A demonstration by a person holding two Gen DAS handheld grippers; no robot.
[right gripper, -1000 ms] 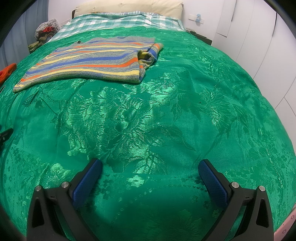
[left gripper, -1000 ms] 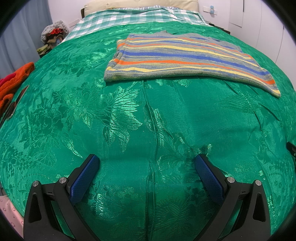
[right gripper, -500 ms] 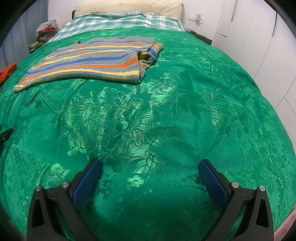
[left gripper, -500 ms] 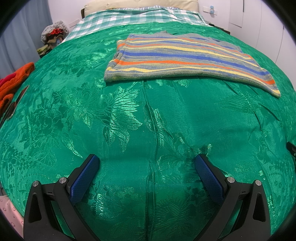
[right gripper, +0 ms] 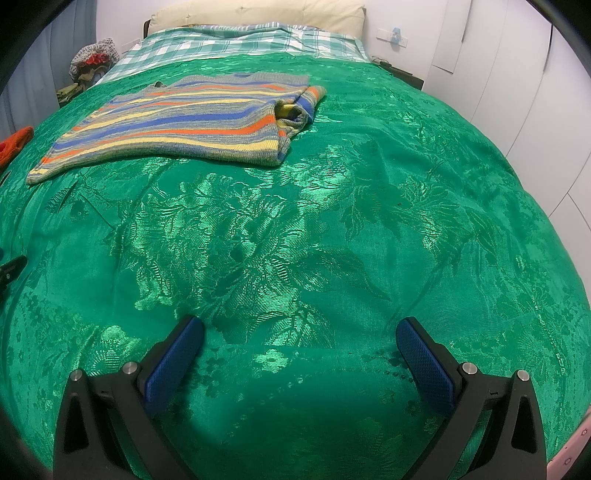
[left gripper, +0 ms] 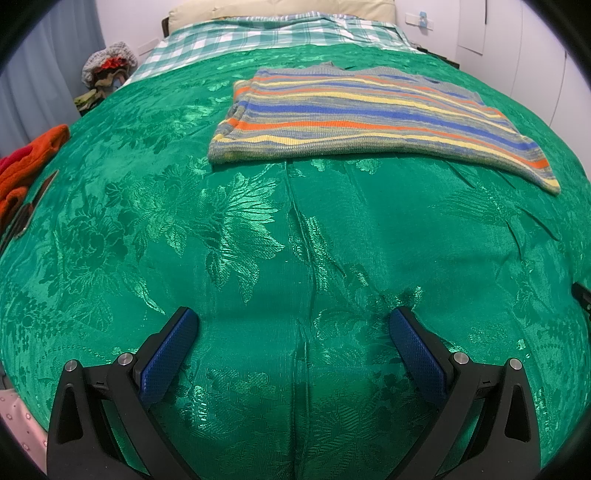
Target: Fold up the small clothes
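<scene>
Green floral bedspread (left gripper: pixel 295 258) fills your view. Your left gripper (left gripper: pixel 293 325) and right gripper (right gripper: pixel 299 332) hover with fingers spread wide, empty. Striped sweater (left gripper: pixel 362 118) lies flat at twelve o'clock, well apart, bare cloth between.

Green brocade bedspread (left gripper: pixel 258 240), checked sheet (left gripper: pixel 258 37), cream pillow (right gripper: pixel 258 14), orange clothes (left gripper: pixel 33 155) (left edge)

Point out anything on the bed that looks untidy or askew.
The striped sweater is only partly folded: at its right end a sleeve is bunched up and pokes out from the layers, and its near left corner trails out to a point. Both tools hang open, away from it.
</scene>
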